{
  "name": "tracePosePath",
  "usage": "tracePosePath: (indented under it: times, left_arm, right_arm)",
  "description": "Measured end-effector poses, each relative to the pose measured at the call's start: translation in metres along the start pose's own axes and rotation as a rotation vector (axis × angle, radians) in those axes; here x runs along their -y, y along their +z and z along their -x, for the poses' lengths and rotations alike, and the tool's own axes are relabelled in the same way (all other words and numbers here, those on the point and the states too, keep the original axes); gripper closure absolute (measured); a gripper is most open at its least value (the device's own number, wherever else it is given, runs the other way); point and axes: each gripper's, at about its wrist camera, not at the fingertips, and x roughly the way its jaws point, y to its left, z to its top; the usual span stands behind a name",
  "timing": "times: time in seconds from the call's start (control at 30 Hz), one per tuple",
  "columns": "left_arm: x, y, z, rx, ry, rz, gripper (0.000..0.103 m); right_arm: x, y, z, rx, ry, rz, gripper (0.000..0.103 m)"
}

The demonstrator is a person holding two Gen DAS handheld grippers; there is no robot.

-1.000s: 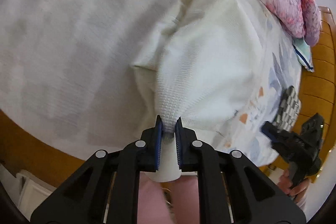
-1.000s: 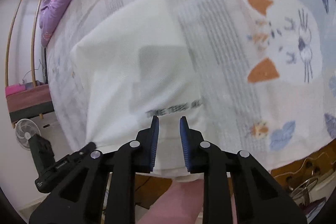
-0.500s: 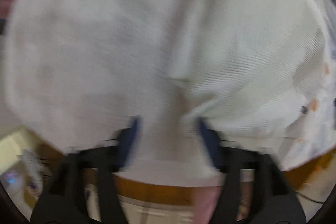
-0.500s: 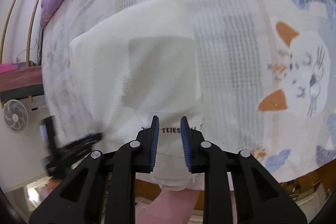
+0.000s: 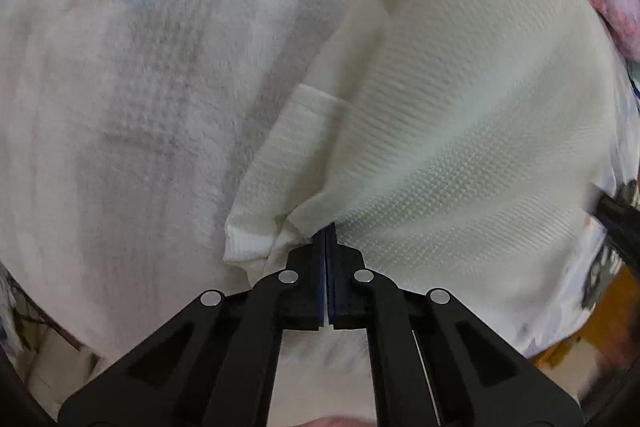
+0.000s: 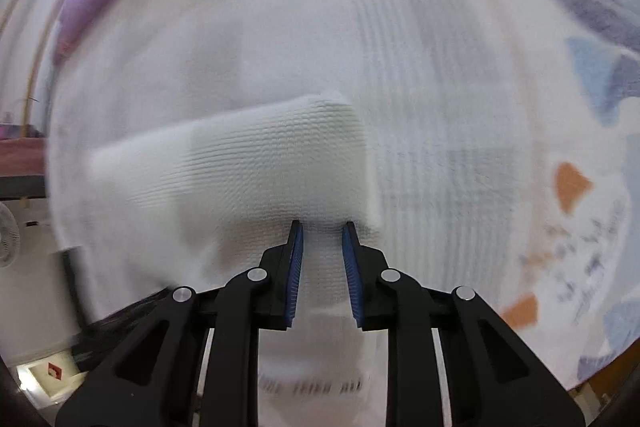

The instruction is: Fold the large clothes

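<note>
Garment position: the cream waffle-knit garment (image 5: 460, 131) lies on the printed bedsheet (image 5: 120, 87) at the bed's near edge, its hem overhanging that edge toward you. Your left gripper (image 5: 327, 239) points straight down with its jaws just closed flat together at the garment's bunched near-left corner; whether any cloth is actually caught between the pads cannot be confirmed. Your right gripper (image 6: 322, 255) stands narrowly open, with the hem cloth lying between its pads, pinched or merely straddled; blur prevents a firm reading. Gripping two points along one edge lets you lift that edge evenly and carry it across for the fold. Confirm the left-corner grip before lifting, since the bunched layer (image 5: 276, 203) there may slip.
</note>
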Motion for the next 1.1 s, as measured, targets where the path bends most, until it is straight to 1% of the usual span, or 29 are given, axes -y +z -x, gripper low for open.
tracePosePath:
  times: [0.03, 0.07, 0.13, 0.17, 0.2, 0.27, 0.3, 0.37, 0.4, 0.43, 0.47, 0.5, 0.57, 0.6, 0.63, 0.67, 0.7, 0.73, 0.77, 0.8, 0.83, 0.87, 0.9, 0.93, 0.97, 1.0, 1.03, 1.07, 1.1]
  left_arm:
    - [0.007, 0.0, 0.02, 0.044, 0.046, -0.057, 0.1]
    - [0.016, 0.002, 0.041, 0.087, 0.077, -0.116, 0.1]
    - [0.033, 0.012, 0.068, 0.139, 0.046, -0.185, 0.099]
    - [0.046, 0.024, 0.08, 0.176, 0.033, -0.22, 0.099]
    - [0.055, 0.034, 0.084, 0.2, 0.031, -0.241, 0.099]
    - [0.076, 0.067, 0.075, 0.238, 0.017, -0.264, 0.099]
    - [0.082, 0.091, 0.054, 0.222, 0.029, -0.244, 0.099]
    - [0.083, 0.12, 0.004, 0.158, 0.017, -0.186, 0.099]
    - [0.084, 0.127, 0.0, 0.19, -0.001, -0.181, 0.099]
    - [0.088, 0.131, 0.008, 0.207, 0.009, -0.204, 0.099]
    - [0.089, 0.132, 0.013, 0.196, 0.022, -0.213, 0.1]
    - [0.088, 0.127, 0.023, 0.187, 0.029, -0.22, 0.1]
    - [0.086, 0.109, 0.042, 0.19, 0.045, -0.264, 0.099]
    - [0.081, 0.094, 0.05, 0.192, 0.062, -0.302, 0.099]
    - [0.075, 0.074, 0.054, 0.184, 0.064, -0.332, 0.097]
    - [0.066, 0.047, 0.055, 0.144, 0.051, -0.343, 0.096]
    - [0.059, 0.03, 0.048, 0.097, 0.041, -0.337, 0.095]
    - [0.047, 0.01, 0.034, 0.026, 0.043, -0.329, 0.095]
    - [0.034, -0.014, 0.012, -0.044, 0.079, -0.325, 0.095]
    - [0.024, -0.031, -0.003, -0.09, 0.109, -0.315, 0.097]
    - [0.013, -0.05, -0.014, -0.116, 0.115, -0.292, 0.097]
    - [0.003, -0.068, -0.014, -0.1, 0.095, -0.266, 0.097]
    - [-0.001, -0.075, -0.012, -0.096, 0.086, -0.254, 0.097]
    - [-0.005, -0.081, -0.011, -0.119, 0.076, -0.233, 0.096]
    - [-0.008, -0.084, -0.012, -0.148, 0.073, -0.213, 0.096]
    - [-0.012, -0.087, -0.008, -0.172, 0.076, -0.197, 0.095]
    - [-0.01, -0.087, -0.001, -0.163, 0.079, -0.209, 0.09]
    - [-0.008, -0.086, 0.009, -0.134, 0.08, -0.236, 0.072]
    - [-0.005, -0.085, 0.017, -0.107, 0.079, -0.257, 0.059]
  right_arm:
    - [0.004, 0.005, 0.001, -0.022, 0.017, -0.057, 0.084]
    - [0.004, 0.005, 0.011, -0.01, 0.037, -0.076, 0.084]
    - [-0.002, 0.001, 0.033, 0.068, 0.026, -0.014, 0.084]
    - [-0.006, -0.001, 0.046, 0.115, 0.026, 0.011, 0.084]
    - [-0.008, 0.0, 0.049, 0.134, 0.039, 0.016, 0.084]
    - [-0.006, 0.008, 0.032, 0.125, 0.053, -0.004, 0.084]
    - [-0.002, 0.014, 0.022, 0.125, 0.062, -0.031, 0.086]
    - [0.0, 0.024, -0.001, 0.134, 0.073, -0.05, 0.086]
    - [-0.005, 0.024, 0.0, 0.144, 0.055, -0.04, 0.087]
    - [-0.012, 0.024, 0.005, 0.136, 0.026, -0.031, 0.087]
    - [-0.017, 0.02, 0.014, 0.127, 0.013, -0.026, 0.086]
    - [-0.019, 0.016, 0.02, 0.118, 0.029, -0.02, 0.083]
    - [-0.018, -0.004, 0.033, 0.098, 0.12, -0.017, 0.083]
    - [-0.021, -0.026, 0.039, 0.076, 0.151, -0.005, 0.083]
    - [-0.023, -0.041, 0.04, 0.057, 0.154, 0.011, 0.083]
    - [-0.025, -0.063, 0.034, 0.024, 0.15, 0.032, 0.083]
    - [-0.025, -0.082, 0.021, -0.023, 0.137, 0.041, 0.083]
    - [-0.023, -0.095, 0.006, -0.07, 0.117, 0.036, 0.084]
    - [-0.018, -0.114, -0.013, -0.133, 0.094, 0.01, 0.087]
    - [-0.009, -0.142, -0.03, -0.225, 0.105, -0.083, 0.087]
    - [-0.007, -0.156, -0.029, -0.232, 0.117, -0.123, 0.087]
    - [-0.013, -0.169, -0.025, -0.215, 0.095, -0.084, 0.087]
    - [-0.021, -0.177, -0.025, -0.222, 0.069, -0.013, 0.087]
    - [-0.024, -0.181, -0.028, -0.235, 0.052, 0.012, 0.087]
    - [-0.022, -0.186, -0.028, -0.265, 0.056, -0.017, 0.087]
    - [-0.02, -0.187, -0.026, -0.28, 0.085, -0.049, 0.084]
    - [-0.018, -0.187, -0.022, -0.292, 0.123, -0.074, 0.082]
    - [-0.017, -0.184, -0.015, -0.293, 0.145, -0.08, 0.082]
    - [-0.015, -0.175, 0.0, -0.256, 0.153, -0.063, 0.065]
